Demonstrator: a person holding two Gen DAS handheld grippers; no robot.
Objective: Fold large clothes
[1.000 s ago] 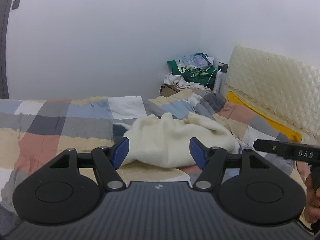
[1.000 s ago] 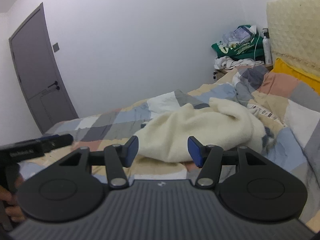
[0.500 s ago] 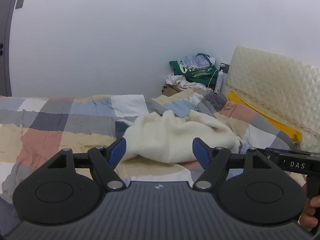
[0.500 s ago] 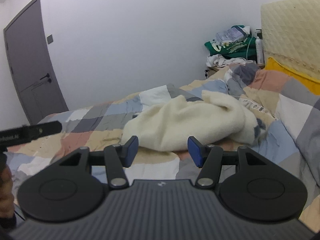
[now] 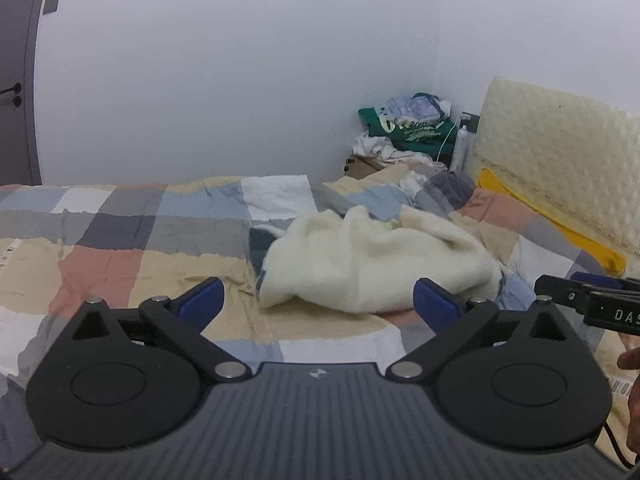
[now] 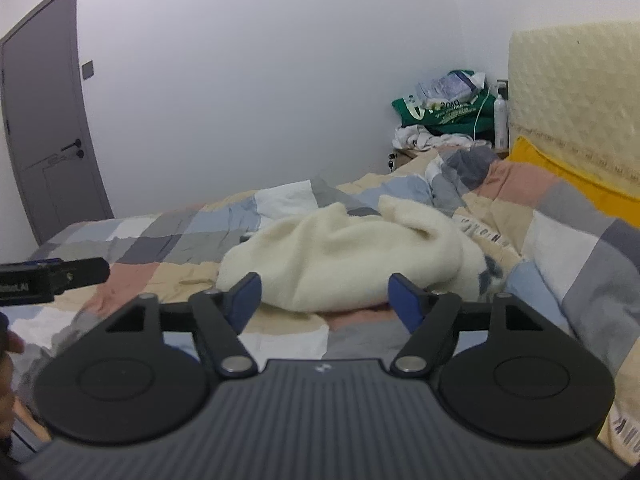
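Observation:
A cream fleece garment (image 5: 376,258) lies crumpled in a heap on the checked bedspread (image 5: 120,240); it also shows in the right wrist view (image 6: 344,256). My left gripper (image 5: 316,304) is open and empty, held above the bed just short of the heap's near edge. My right gripper (image 6: 324,300) is open and empty, also just short of the heap. The right gripper's tip shows at the right edge of the left wrist view (image 5: 592,300). The left gripper's tip shows at the left edge of the right wrist view (image 6: 56,276).
A quilted cream headboard (image 5: 560,160) and a yellow pillow (image 5: 552,220) are at the right. A nightstand in the corner holds a green bag (image 5: 408,130), white cloth and a bottle (image 5: 460,148). A grey door (image 6: 44,128) stands at the far left.
Both grippers have drawn back and shifted slightly left, so the heap looks smaller and sits more to the right. The left gripper's jaws have opened wider. The garment has not moved.

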